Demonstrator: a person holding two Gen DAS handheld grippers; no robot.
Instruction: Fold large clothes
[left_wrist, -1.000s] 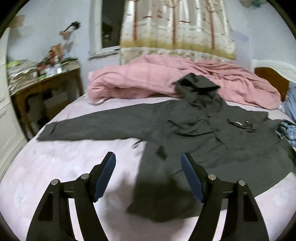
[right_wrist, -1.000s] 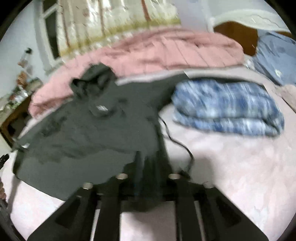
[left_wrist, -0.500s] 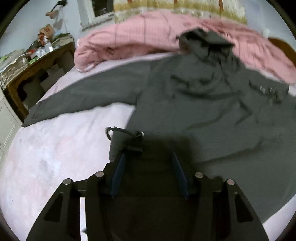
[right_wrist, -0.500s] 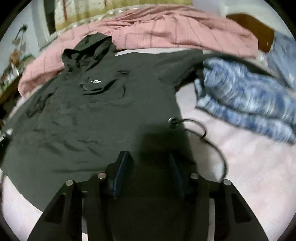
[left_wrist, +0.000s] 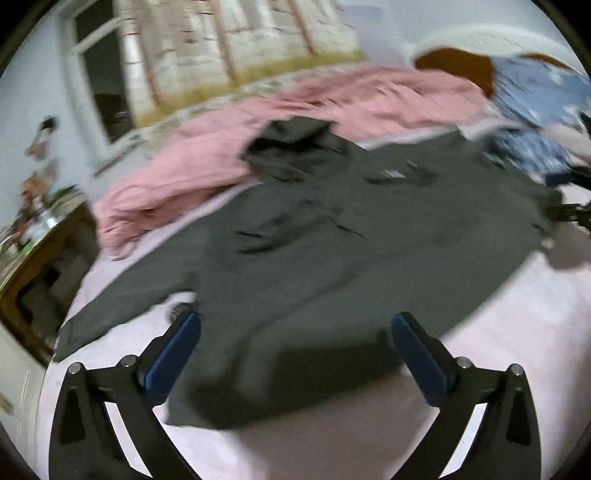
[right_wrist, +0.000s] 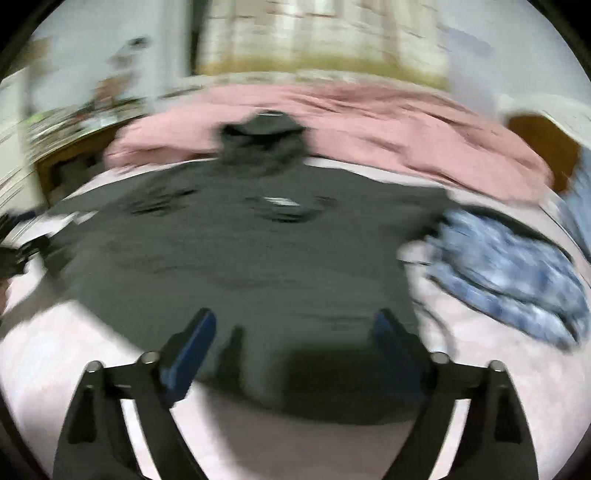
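A dark grey hooded jacket (left_wrist: 325, 243) lies spread flat on the pale pink bed (left_wrist: 517, 332), hood toward the far side. It also shows in the right wrist view (right_wrist: 258, 258). My left gripper (left_wrist: 295, 336) is open and empty, hovering above the jacket's near hem. My right gripper (right_wrist: 295, 328) is open and empty, also above the near hem. Both views are blurred by motion.
A rumpled pink quilt (left_wrist: 295, 122) lies along the far side of the bed. A folded blue patterned cloth (right_wrist: 517, 273) sits right of the jacket. A cluttered wooden table (left_wrist: 33, 266) stands left of the bed. A wooden headboard (right_wrist: 539, 144) is at the far right.
Both grippers were shut on the jacket's hem half a second ago. Both have opened, let go of the hem and lifted back from it.
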